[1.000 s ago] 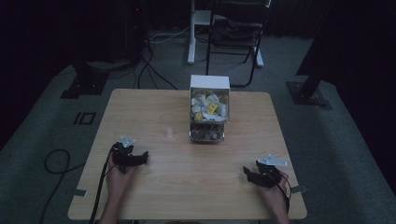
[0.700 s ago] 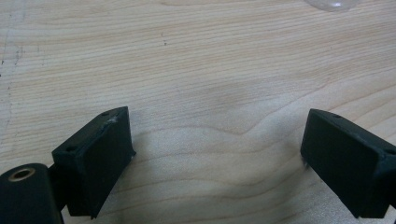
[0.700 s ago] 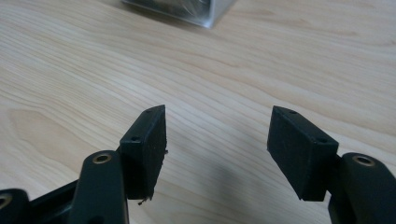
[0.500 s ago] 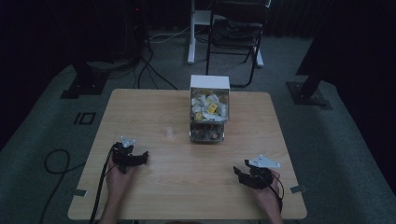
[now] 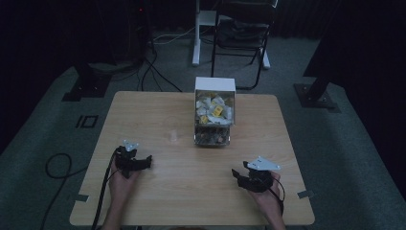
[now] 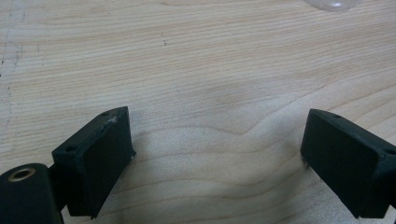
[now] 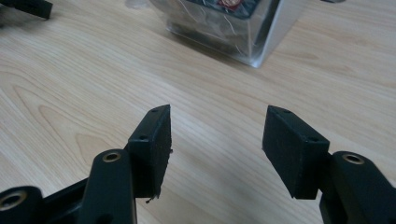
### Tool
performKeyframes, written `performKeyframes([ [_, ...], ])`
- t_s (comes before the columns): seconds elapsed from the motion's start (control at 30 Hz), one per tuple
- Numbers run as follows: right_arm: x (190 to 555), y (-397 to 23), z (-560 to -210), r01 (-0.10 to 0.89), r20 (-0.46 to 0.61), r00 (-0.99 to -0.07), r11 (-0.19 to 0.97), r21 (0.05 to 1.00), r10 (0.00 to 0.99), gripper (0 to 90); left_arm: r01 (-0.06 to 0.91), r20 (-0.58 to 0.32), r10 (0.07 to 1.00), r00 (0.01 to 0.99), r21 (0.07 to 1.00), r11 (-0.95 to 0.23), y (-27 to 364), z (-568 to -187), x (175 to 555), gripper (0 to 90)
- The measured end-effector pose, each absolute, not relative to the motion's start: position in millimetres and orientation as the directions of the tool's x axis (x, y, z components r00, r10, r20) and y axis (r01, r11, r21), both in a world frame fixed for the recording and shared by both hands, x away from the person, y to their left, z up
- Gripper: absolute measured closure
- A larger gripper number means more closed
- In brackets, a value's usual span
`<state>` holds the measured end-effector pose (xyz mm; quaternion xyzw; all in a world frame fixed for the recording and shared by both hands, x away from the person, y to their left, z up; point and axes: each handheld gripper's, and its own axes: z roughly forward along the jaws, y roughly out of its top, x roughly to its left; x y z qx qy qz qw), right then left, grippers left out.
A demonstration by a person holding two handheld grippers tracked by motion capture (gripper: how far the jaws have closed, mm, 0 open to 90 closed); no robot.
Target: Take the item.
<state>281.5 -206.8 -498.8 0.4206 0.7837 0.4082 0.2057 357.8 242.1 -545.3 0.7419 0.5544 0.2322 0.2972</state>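
On the wooden table [image 5: 158, 115] the clear container [image 5: 214, 112] of packets sits at twelve o'clock, well apart from both grippers — the left gripper [image 5: 137, 161] at eight, jaws wide apart and empty, the right gripper [image 5: 242, 176] at five, jaws apart, having just narrowed on nothing.

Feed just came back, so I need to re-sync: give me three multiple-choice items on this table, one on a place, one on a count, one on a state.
1. Where does the clear box stand?
A. far middle of the table
B. near left corner
C. on the floor

2. How many chairs stand beyond the table?
A. none
B. one
C. three

3. How is the right tool?
A. shut on a packet
B. open, nothing between its jaws
C. shut tight

A: box sits centred by the far edge.
B: one dark chair behind.
B: bare wood shows between the jaws.
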Motion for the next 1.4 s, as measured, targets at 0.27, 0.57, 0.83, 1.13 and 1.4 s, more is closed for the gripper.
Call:
performKeyframes([
  [0.27,288.2,-194.5,-491.2,0.464,0.006,-0.585,0.329,0.822,0.811,44.6,0.685,0.015,0.961,0.277,0.699,-0.209,242.2,-545.3,357.8,9.7],
  [0.57,296.3,-183.6,-482.3,0.439,-0.005,-0.605,0.339,0.832,0.796,46.5,0.684,0.015,0.961,0.277,0.699,-0.208,242.1,-545.3,357.8,9.7],
  [0.83,305.5,-175.9,-482.1,0.433,-0.006,-0.61,0.34,0.835,0.793,48.9,0.684,0.015,0.961,0.277,0.699,-0.209,242.2,-545.3,357.8,9.7],
  [1.13,317.2,-159.5,-476.5,0.409,-0.029,-0.632,0.365,0.837,0.774,50.3,0.684,0.015,0.961,0.278,0.699,-0.209,242.2,-545.3,357.8,9.7],
  [1.4,328.3,-144.5,-475.2,0.396,-0.03,-0.659,0.381,0.835,0.751,53.6,0.685,0.015,0.961,0.278,0.698,-0.209,242.2,-545.3,357.8,9.7],
])
